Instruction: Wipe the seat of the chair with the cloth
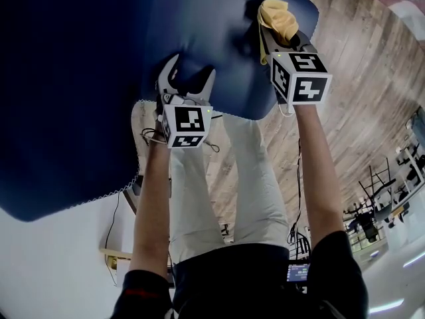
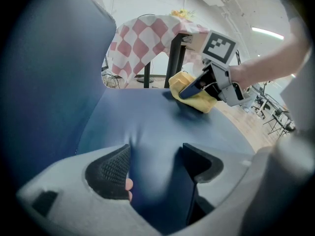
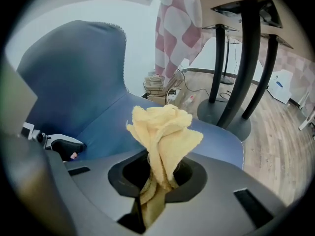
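My left gripper (image 1: 192, 77) sits tips-down just inside the near edge of the blue chair's seat (image 1: 226, 78). Its jaws stand well apart, with only a bulge of seat cover between them. Farther in, toward the seat's far right corner, my right gripper (image 1: 280, 44) is clamped tight on the yellow cloth (image 1: 279, 17), whose bunched end rests against the seat. Beyond hangs a red-and-white checked tablecloth (image 2: 142, 38).

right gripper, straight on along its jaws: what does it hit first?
The chair seat, most likely. The right gripper is shut on the yellow cloth, which leads. The left gripper view shows that cloth down at the seat; whether it already touches is unclear.
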A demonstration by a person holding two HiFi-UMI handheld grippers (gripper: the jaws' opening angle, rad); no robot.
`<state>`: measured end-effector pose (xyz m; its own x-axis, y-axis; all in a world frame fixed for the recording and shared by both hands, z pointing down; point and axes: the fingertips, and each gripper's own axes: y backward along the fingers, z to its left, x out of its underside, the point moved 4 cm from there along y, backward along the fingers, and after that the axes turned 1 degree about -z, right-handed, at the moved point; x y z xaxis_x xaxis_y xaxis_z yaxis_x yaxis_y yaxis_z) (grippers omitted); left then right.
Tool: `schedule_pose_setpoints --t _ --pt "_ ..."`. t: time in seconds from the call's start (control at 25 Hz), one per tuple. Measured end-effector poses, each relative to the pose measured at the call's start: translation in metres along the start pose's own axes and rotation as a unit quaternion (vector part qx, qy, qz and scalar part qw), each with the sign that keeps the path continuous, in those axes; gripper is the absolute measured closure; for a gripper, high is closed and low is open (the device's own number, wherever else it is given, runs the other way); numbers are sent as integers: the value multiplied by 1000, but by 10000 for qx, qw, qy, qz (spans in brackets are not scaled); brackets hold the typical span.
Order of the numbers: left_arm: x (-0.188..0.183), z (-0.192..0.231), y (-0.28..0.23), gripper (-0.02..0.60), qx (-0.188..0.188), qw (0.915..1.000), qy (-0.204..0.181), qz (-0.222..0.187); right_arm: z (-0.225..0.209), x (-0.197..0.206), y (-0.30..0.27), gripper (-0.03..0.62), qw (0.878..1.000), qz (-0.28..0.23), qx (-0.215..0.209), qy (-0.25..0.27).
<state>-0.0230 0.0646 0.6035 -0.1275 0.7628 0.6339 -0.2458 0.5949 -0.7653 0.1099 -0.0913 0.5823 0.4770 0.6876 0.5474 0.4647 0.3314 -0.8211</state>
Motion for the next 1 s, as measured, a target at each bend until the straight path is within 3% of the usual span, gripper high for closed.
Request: schedule_pose_setpoints --t 0.28,0.6,0.72,0.8,0.84,0.96,1.0 --pt "2 -4 0 245 129 9995 106 251 8 13 9 534 9995 294 47 -145" --pt "-2 -5 1 249 266 9957 -113 878 35 69 38 533 9956 923 -11 -133" --pt "4 -9 15 249 448 9916 107 1208 56 91 51 533 9922 1242 -36 -57" --pt "14 -17 27 254 717 9833 412 1619 70 105 56 533 9873 1582 -154 16" --pt "22 -22 35 267 911 9747 575 1958 78 115 59 533 9824 1847 -292 19" --pt "51 -36 75 483 1365 9404 1057 2928 115 148 78 533 9595 2647 -921 -289" --pt "53 -36 87 498 1408 9349 1230 3016 125 150 85 533 9556 2710 -1078 -412"
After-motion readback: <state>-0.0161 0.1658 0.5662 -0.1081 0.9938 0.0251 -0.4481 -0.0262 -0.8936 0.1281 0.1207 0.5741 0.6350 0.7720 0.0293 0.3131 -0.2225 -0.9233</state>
